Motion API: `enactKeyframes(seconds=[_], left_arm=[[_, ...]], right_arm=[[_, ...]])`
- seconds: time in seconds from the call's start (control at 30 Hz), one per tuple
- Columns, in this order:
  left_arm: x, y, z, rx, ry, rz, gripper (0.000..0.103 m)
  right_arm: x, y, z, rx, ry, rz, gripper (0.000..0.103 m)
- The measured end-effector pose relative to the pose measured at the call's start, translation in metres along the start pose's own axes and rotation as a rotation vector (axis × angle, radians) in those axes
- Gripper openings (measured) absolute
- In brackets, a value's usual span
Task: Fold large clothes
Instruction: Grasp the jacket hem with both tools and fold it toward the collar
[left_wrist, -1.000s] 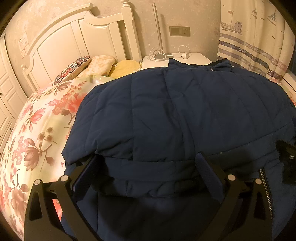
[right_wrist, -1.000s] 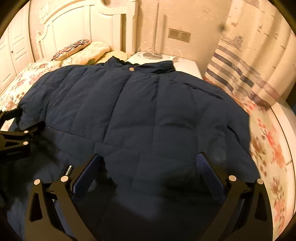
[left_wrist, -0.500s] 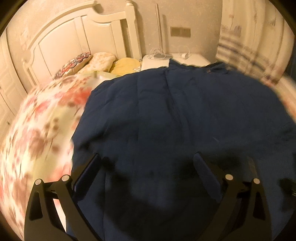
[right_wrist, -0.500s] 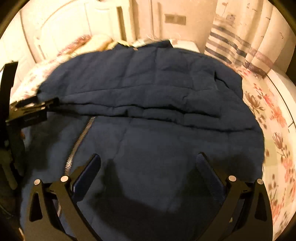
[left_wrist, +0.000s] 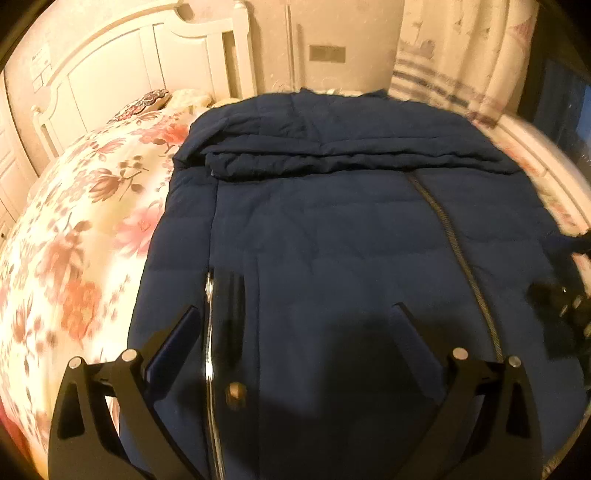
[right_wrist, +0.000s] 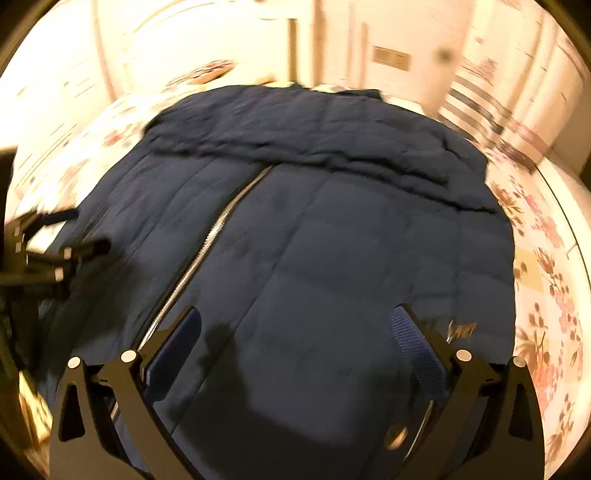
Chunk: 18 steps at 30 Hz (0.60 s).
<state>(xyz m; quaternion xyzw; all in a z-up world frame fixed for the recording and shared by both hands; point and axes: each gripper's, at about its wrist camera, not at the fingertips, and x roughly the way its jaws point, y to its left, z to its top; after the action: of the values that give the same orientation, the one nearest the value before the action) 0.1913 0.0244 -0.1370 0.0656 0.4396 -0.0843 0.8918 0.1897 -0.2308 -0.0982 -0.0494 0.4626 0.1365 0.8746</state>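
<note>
Hovering with jaws spread and empty, the left gripper (left_wrist: 295, 325) overlooks a navy jacket (left_wrist: 332, 240) on the bed (left_wrist: 74, 229), upper part folded down ahead. From the right gripper (right_wrist: 295, 328), likewise spread, the zipper (right_wrist: 207, 251) runs ahead-left, seemingly awaiting another fold.

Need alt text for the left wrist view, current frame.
A dark blue quilted jacket lies spread on a floral bedspread, its far end folded over into a thick band and a zipper running down the front. The open left tongs hover over its near end, holding nothing; a white headboard stands behind.
</note>
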Motion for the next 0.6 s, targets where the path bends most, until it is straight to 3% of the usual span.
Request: enactKeyframes(seconds=[0.13, 0.3, 0.47, 0.53, 0.57, 0.6], left_arm=[[0.005, -0.016, -0.031, 0.089, 0.038, 0.064, 0.101], [-0.013, -0.004, -0.038, 0.031, 0.019, 0.085, 0.101], [-0.035, -0.026, -0.073, 0.102, 0.0, -0.027, 0.101], [-0.027, -0.035, -0.083, 0.15, -0.017, 0.019, 0.101], [-0.028, -0.034, -0.088, 0.141, -0.056, 0.021, 0.101], [-0.027, -0.031, -0.086, 0.123, -0.046, 0.011, 0.101]], right_arm=[[0.008, 0.01, -0.03, -0.079, 0.049, 0.019, 0.099], [-0.025, 0.003, -0.045, -0.052, -0.002, -0.004, 0.099], [-0.048, 0.005, -0.088, -0.128, 0.0, 0.078, 0.099], [-0.045, 0.004, -0.106, -0.134, -0.017, 0.087, 0.099], [-0.048, 0.003, -0.113, -0.131, -0.059, 0.091, 0.099], [-0.049, 0.003, -0.115, -0.124, -0.068, 0.091, 0.099]])
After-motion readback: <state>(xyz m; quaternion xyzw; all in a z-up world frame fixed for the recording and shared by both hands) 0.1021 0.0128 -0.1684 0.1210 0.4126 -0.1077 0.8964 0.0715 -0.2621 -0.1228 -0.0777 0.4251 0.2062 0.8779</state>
